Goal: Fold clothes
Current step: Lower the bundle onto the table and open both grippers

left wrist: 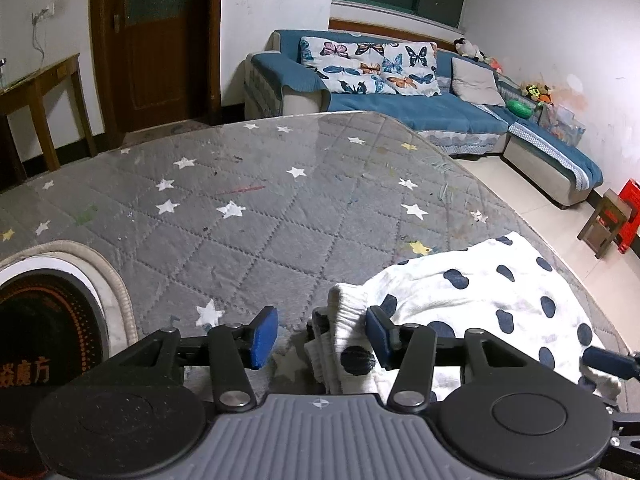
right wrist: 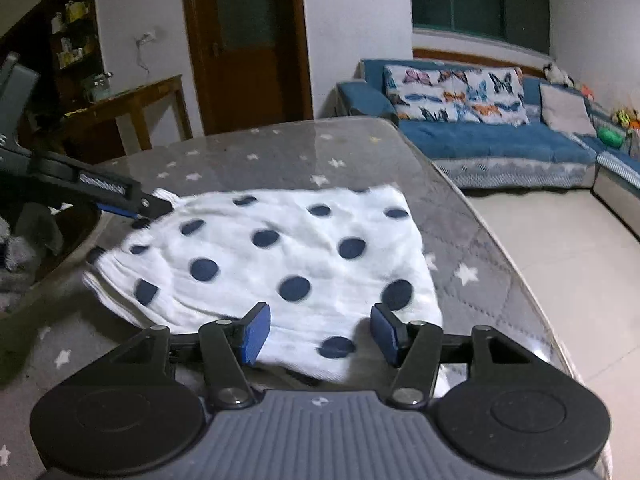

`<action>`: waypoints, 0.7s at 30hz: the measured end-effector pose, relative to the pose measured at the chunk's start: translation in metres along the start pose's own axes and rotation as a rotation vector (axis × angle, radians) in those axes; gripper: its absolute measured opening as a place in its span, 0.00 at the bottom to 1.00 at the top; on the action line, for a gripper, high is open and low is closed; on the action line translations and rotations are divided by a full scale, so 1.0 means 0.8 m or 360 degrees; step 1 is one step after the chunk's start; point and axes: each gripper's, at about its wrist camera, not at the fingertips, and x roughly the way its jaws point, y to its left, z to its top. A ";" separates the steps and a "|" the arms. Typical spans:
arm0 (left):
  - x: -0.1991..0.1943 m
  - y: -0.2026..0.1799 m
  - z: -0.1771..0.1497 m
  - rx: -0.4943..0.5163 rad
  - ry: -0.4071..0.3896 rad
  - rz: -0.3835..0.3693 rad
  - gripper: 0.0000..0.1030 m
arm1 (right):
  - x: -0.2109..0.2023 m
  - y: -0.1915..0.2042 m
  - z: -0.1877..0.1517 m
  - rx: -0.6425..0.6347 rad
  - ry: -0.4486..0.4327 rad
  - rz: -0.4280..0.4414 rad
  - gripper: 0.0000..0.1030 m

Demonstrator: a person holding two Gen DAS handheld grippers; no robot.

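Note:
A white garment with dark blue dots [right wrist: 280, 256] lies folded flat on the grey star-patterned table [right wrist: 360, 152]. My right gripper [right wrist: 320, 334] is open, its blue pads straddling the garment's near edge. In the left wrist view the garment [left wrist: 480, 292] spreads to the right. Its bunched, ribbed edge [left wrist: 340, 320] sits between the spread pads of my open left gripper [left wrist: 322, 336], unclamped. One of the left gripper's fingers [right wrist: 120, 196] reaches the cloth's far left corner. A right gripper fingertip [left wrist: 608, 360] shows at the right edge.
A round black cooktop [left wrist: 48, 320] is set into the table at the left. The table's right edge [right wrist: 500, 248] drops to a tiled floor. Beyond are a blue sofa [left wrist: 400, 108], a wooden side table [left wrist: 40, 92], a door and a red stool [left wrist: 628, 216].

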 end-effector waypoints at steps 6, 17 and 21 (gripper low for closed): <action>-0.008 -0.001 -0.003 0.0015 -0.0013 0.0018 0.56 | 0.009 0.034 0.012 -0.0046 -0.0061 0.0122 0.64; -0.020 -0.002 -0.011 0.0043 -0.0039 0.0041 0.65 | 0.037 0.067 0.012 -0.0058 -0.0056 0.0169 0.73; -0.024 -0.003 -0.013 0.0058 -0.0056 0.0050 0.67 | 0.043 0.072 0.004 -0.0084 -0.0043 0.0153 0.75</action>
